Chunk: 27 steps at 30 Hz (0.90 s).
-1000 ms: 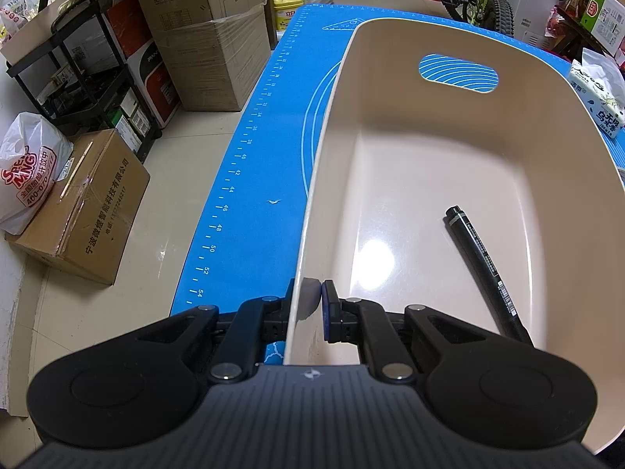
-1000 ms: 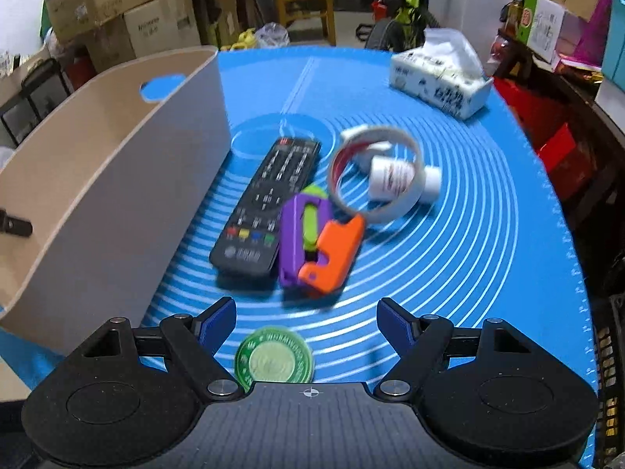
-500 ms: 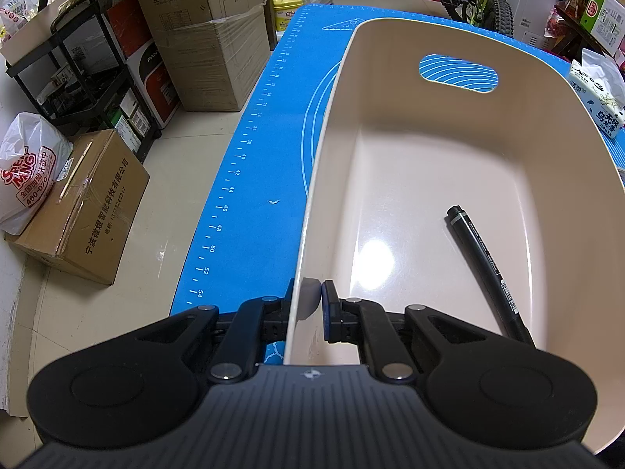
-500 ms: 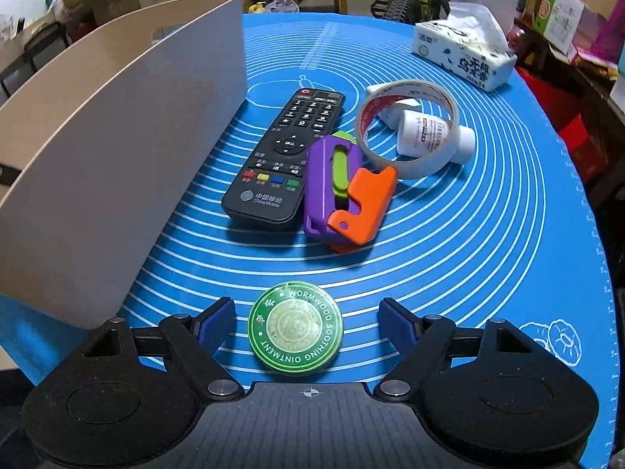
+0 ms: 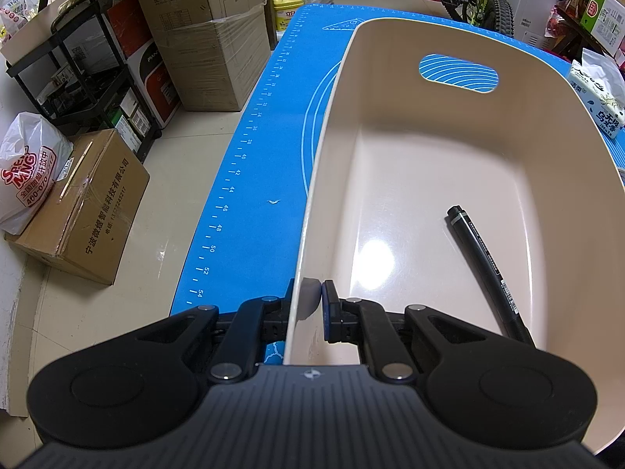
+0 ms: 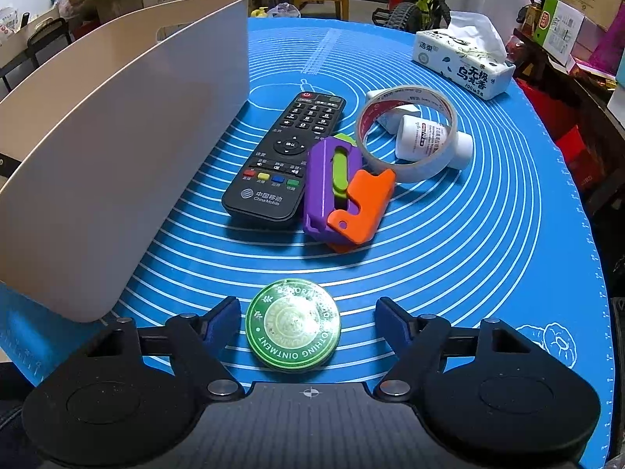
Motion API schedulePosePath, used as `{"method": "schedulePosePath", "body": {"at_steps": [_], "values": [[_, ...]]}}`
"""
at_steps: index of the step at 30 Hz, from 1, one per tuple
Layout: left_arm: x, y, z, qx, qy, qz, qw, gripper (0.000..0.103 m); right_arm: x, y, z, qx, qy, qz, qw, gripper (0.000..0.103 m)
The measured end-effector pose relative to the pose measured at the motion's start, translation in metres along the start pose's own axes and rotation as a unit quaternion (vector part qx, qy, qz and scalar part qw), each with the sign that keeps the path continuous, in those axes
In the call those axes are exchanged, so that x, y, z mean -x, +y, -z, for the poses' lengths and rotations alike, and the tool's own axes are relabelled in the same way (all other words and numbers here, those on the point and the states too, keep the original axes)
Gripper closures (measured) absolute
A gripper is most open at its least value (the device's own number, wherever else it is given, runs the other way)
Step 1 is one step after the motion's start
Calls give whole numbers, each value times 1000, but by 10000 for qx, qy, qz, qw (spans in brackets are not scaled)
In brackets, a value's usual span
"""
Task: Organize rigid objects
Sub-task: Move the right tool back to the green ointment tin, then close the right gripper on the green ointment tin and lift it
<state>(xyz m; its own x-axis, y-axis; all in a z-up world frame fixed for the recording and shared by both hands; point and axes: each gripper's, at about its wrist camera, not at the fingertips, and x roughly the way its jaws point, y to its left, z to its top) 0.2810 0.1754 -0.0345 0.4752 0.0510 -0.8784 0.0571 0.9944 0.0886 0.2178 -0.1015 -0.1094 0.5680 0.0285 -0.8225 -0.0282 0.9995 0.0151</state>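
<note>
The left gripper [image 5: 312, 305] is clamped on the near rim of the beige bin [image 5: 508, 125], which sits on the blue mat [image 5: 265, 164] with 1 black pen [image 5: 488, 269] on its floor. The right gripper [image 6: 306, 322] has just been closing; its jaws stand apart around the green ointment tin [image 6: 293, 324], touching neither side. Beyond lie a remote [image 6: 285, 164], a purple-and-orange toy [image 6: 343, 195], a tape roll [image 6: 406, 129] and a small white bottle [image 6: 429, 138]
</note>
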Motion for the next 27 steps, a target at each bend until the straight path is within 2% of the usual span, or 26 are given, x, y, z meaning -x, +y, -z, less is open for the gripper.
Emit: {"method": "schedulePosePath", "body": {"at_steps": [12, 20, 27], "values": [[0, -1, -1, 14, -2, 18, 10000, 91, 1, 0, 1, -6, -41, -3, 10000, 30], [0, -4, -2, 17, 3, -3, 10000, 91, 4, 5, 2, 148, -133, -91, 9998, 48], [0, -4, -2, 16, 4, -6, 10000, 91, 5, 4, 2, 70, -163, -106, 9998, 48]]}}
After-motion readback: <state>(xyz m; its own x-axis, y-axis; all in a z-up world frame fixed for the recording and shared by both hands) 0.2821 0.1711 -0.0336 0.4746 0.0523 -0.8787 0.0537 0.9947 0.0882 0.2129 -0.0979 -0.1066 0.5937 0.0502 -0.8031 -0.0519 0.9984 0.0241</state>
